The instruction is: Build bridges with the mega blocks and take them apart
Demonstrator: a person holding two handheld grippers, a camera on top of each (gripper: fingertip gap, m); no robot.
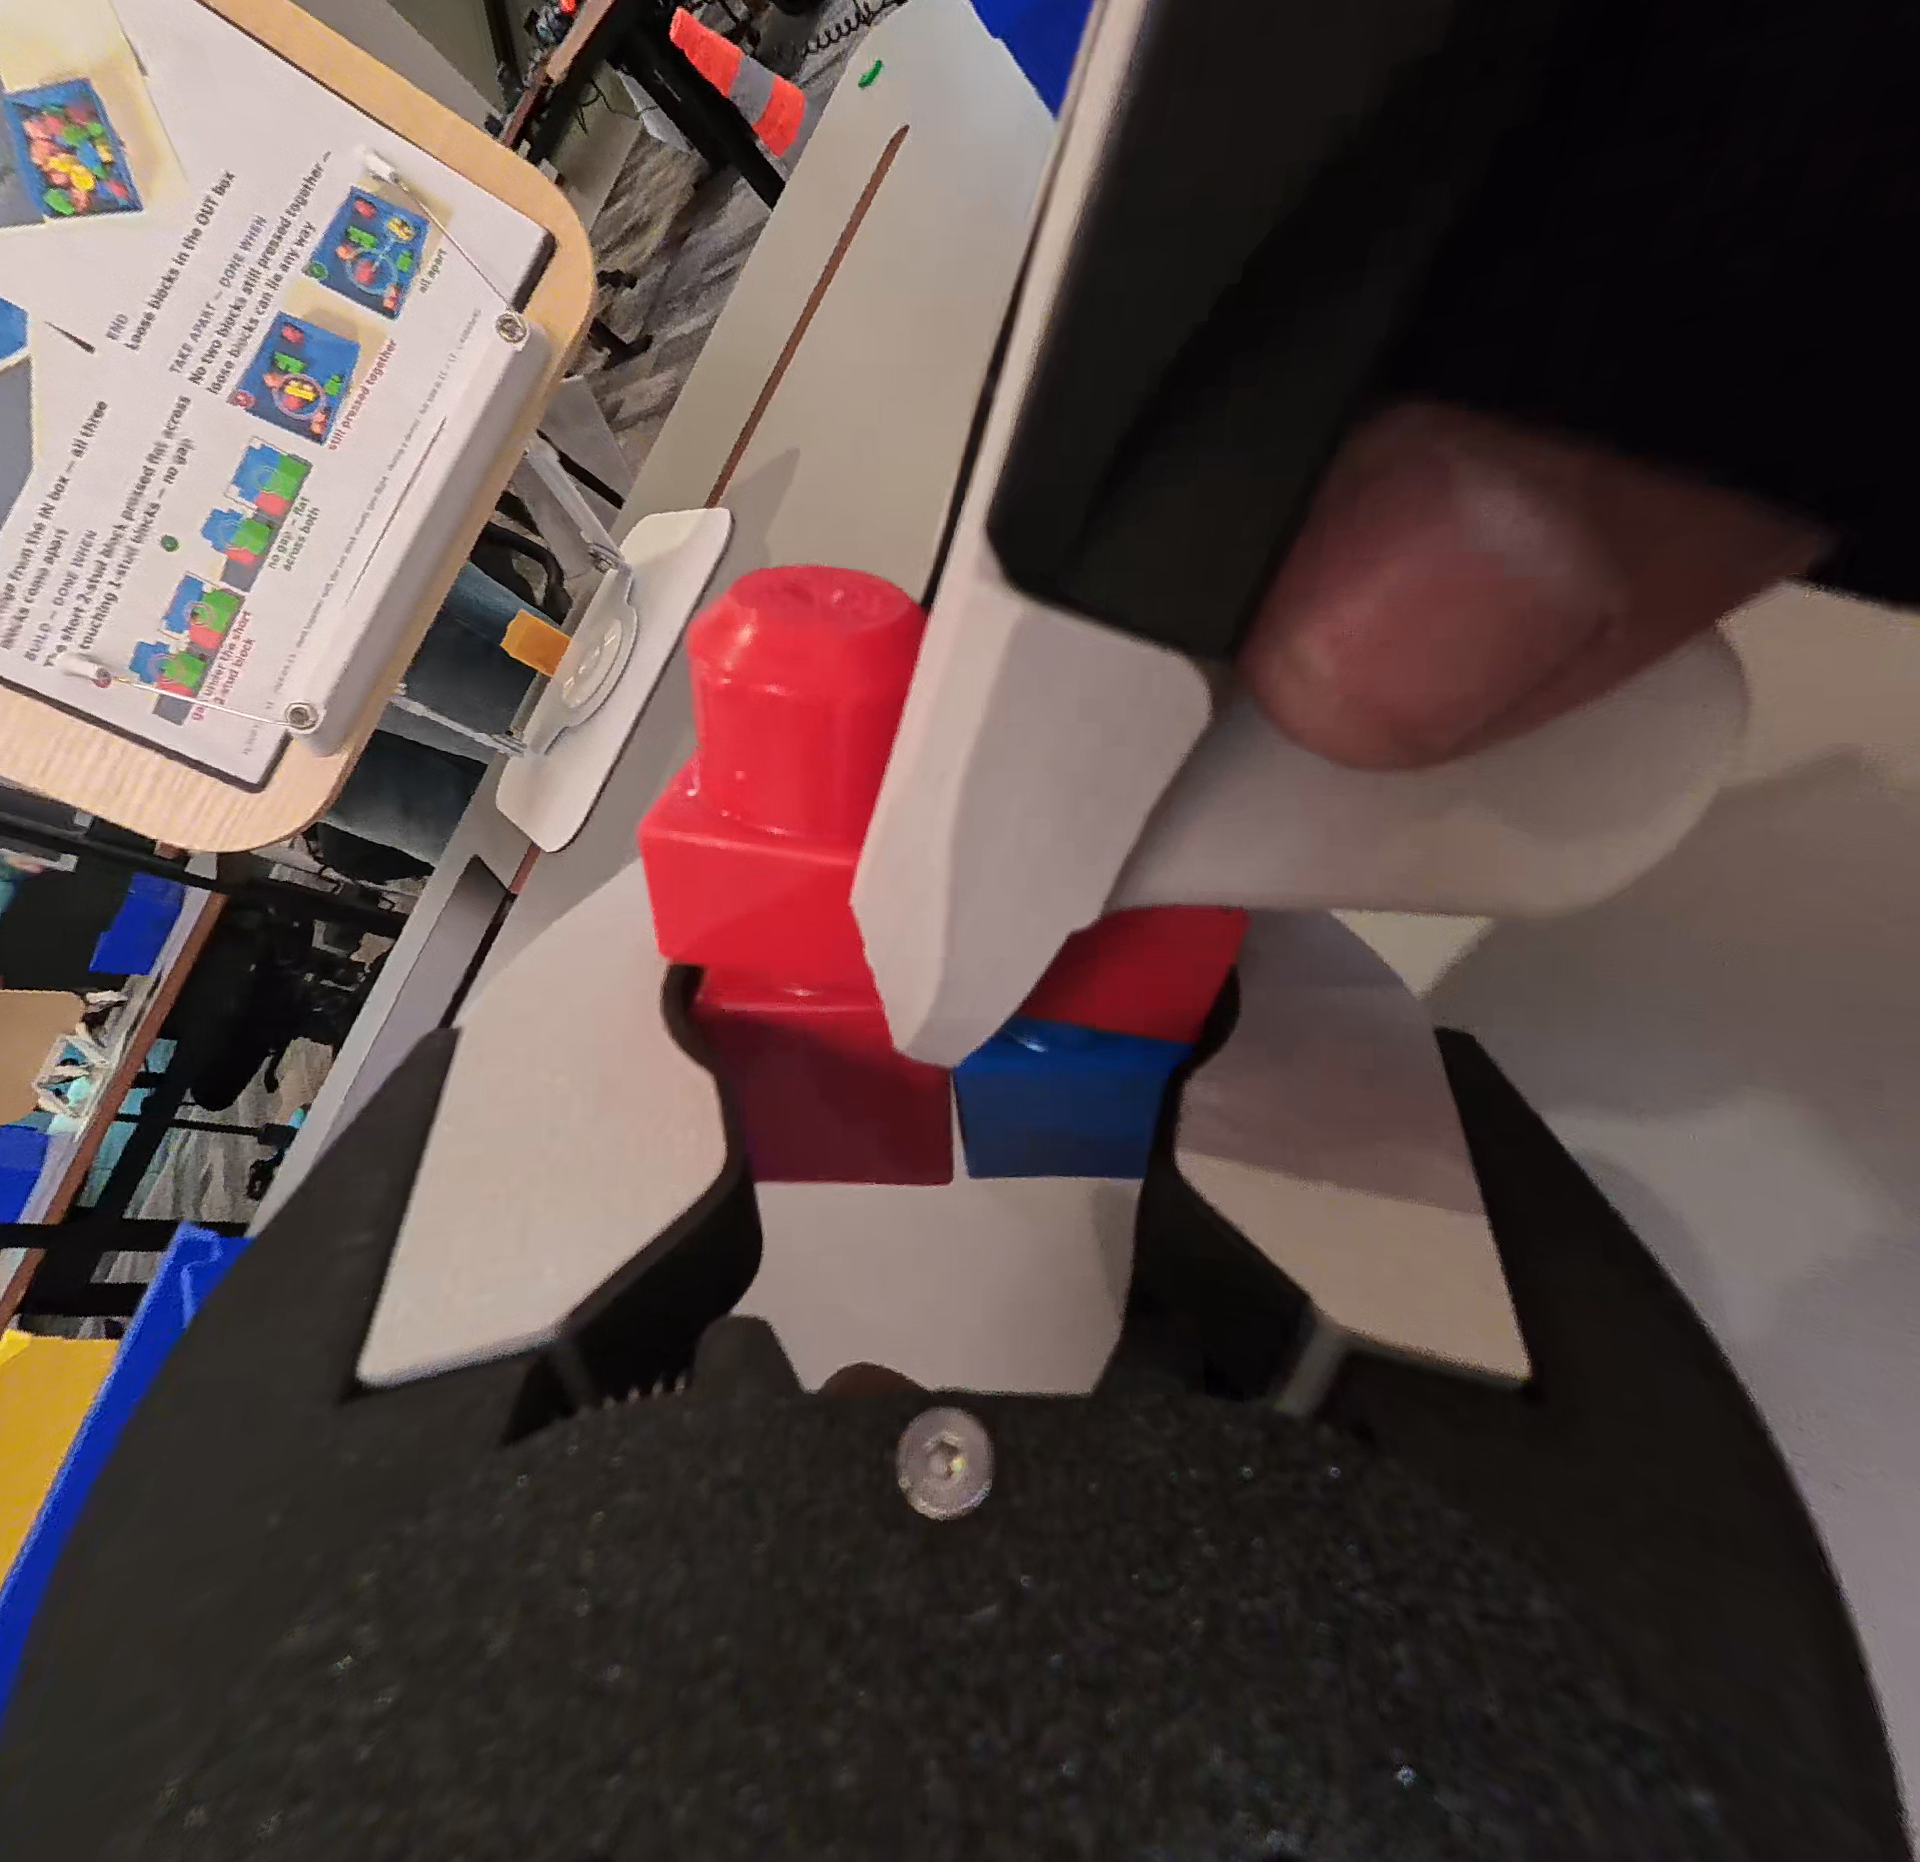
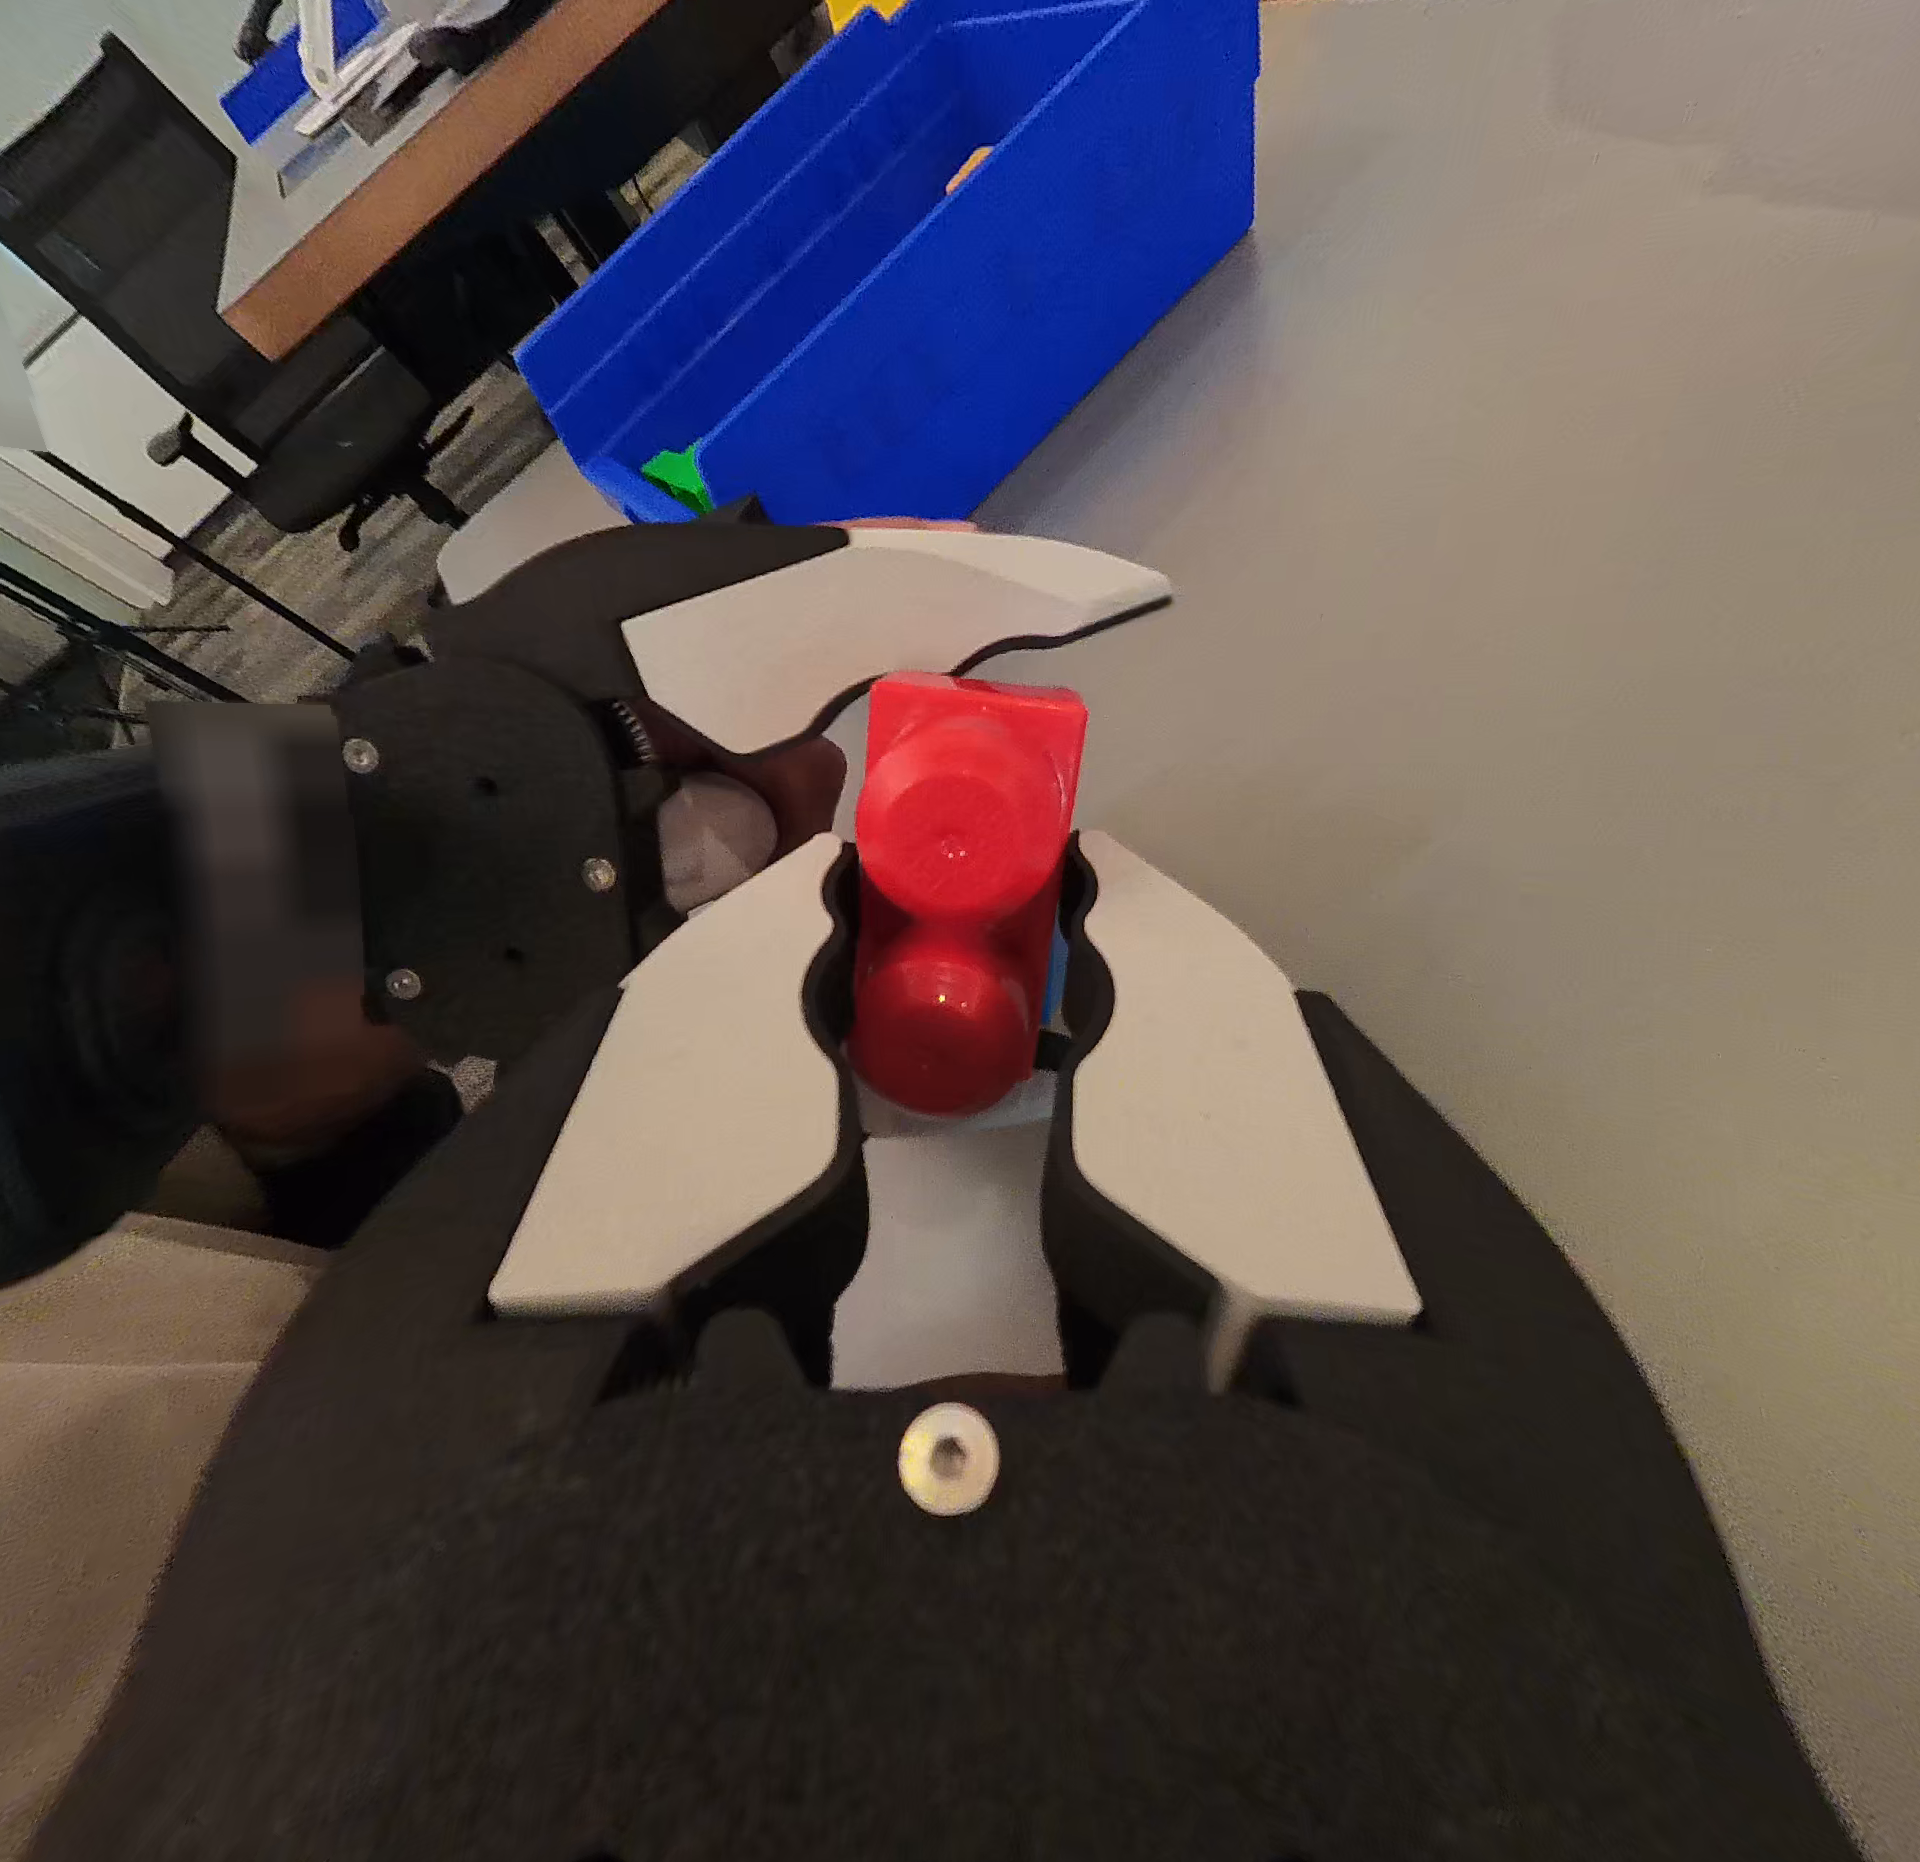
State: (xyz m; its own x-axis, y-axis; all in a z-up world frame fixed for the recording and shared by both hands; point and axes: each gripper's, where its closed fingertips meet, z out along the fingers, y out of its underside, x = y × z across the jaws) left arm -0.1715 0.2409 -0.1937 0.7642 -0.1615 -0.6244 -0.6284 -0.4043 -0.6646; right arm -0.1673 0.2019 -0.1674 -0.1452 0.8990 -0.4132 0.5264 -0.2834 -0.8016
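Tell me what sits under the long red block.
Under the long red block sit a dark red block and a blue block, side by side, gripped by the left tool. The right tool covers their joints, so seating cannot be seen.

Two red blocks (image 1: 774, 773) — one blue block (image 1: 1060, 1100)

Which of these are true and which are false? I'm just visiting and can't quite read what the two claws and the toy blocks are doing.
1. The left gripper clamps two lower blocks side by side, a dark red block and a blue block. True.
2. A green block sits on top of them. False: the top block is a bright red block.
3. The right gripper is shut on the bright red block. True.
4. The blue bin stands on the floor. False: it stands on the grey table.
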